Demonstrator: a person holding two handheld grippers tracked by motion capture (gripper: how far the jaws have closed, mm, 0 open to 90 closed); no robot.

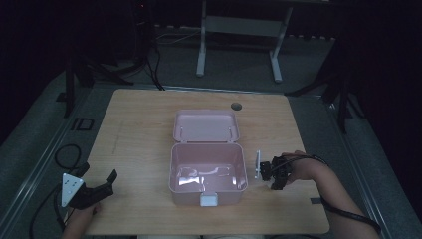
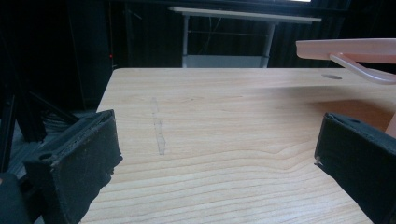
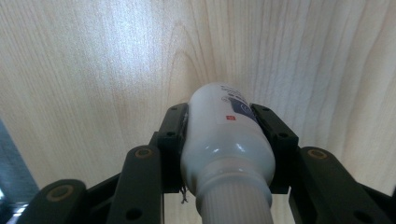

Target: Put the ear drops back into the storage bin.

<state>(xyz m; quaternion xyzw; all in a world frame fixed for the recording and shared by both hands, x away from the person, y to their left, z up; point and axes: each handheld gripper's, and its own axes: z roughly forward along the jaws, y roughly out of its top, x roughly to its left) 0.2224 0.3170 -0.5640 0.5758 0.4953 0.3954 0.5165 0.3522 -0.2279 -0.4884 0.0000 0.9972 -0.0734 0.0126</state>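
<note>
Bottle [image 3: 224, 140] first: we've got the white plastic bottle clamped in our right tool [image 3: 227, 128], both pads pressing its sides, its ribbed cap end toward the camera and its rounded base pointing down at the wooden surface [image 3: 93, 70]. So the pick-up looks done. From the high view, the right tool [image 1: 271, 172] sits just beside the right wall of the pink box [image 1: 208, 174], not yet over it. That box stands in the middle of the surface with its lid [image 1: 206, 126] thrown back flat behind it, and the inside looks empty apart from glare on the bottom. What's left, as we read it: carry the bottle across the rim, lower it in, let go, and probably shut the lid afterwards. Our left tool [image 1: 99, 185] rests near the front left corner, jaws spread wide with nothing between them, well apart from the box.
</note>
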